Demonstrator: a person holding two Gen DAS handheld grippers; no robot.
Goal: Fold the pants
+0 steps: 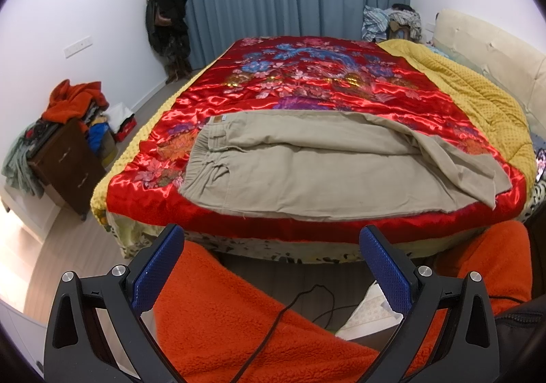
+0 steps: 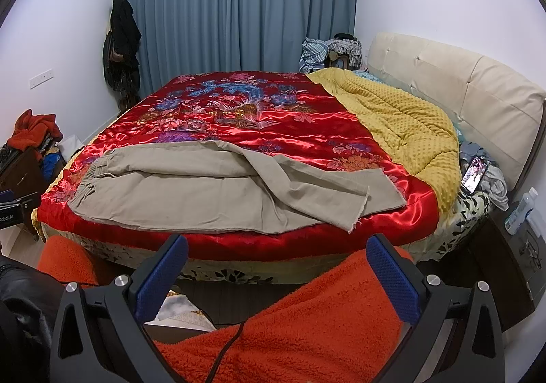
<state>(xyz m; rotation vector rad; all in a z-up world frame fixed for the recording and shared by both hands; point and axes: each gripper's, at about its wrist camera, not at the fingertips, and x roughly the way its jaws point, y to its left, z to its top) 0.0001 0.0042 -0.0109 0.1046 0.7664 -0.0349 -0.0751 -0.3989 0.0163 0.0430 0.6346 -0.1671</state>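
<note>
Khaki pants (image 1: 307, 171) lie across the near edge of a bed (image 1: 239, 250), spread on a red satin quilt (image 1: 307, 89) embroidered with blue and pink flowers. The waistband sits at the left, the legs run to the right, and 1 leg is folded over the other, its hem lying slantwise near the quilt's near right corner. In the right wrist view the same pants (image 2: 191, 192) show 2 hems at the right, the upper leg crossing the lower one at an angle.

The left gripper (image 1: 273, 267) hangs in front of the bed, below the mattress edge, its 2 blue-padded fingers (image 1: 160, 267) spread wide with nothing between them. The right gripper (image 2: 276, 275) is held the same way, fingers (image 2: 392, 280) wide apart and holding nothing, well short of the pants. Both are above the person's orange fleece legs (image 1: 239, 314), with a black cable (image 1: 273, 325) trailing across them.

A yellow dotted blanket (image 2: 402, 117) covers the quilt's right side, against a cream padded headboard (image 2: 460, 93). Blue curtains (image 2: 239, 8) close off the far wall. A phone (image 2: 474, 175) with a lit screen rests at the bed's right edge, and a dark nightstand (image 1: 65, 164) at the left is heaped with clothes.
</note>
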